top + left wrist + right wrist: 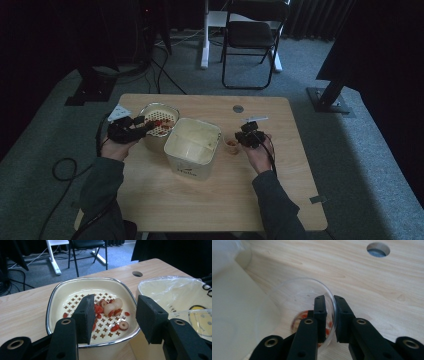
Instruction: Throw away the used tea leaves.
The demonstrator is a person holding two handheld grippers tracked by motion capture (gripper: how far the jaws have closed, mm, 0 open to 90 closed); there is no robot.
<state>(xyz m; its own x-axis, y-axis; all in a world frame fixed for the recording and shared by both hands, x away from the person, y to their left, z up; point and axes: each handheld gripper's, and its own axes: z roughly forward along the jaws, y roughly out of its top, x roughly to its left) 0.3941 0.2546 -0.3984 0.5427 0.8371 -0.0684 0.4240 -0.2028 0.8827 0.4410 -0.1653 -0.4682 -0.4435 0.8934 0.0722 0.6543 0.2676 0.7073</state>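
Right gripper clamped on rim of clear cup, red bits inside; cup on table at 3 o'clock of cream bin. Left gripper half open, empty, over strainer bowl at bin's 10 o'clock.

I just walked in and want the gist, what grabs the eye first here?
The right gripper pinches the rim of a clear glass cup holding red bits, beside a cream bin at the table's middle. At left, the left gripper stands open over a perforated strainer bowl of red and white fruit slices.
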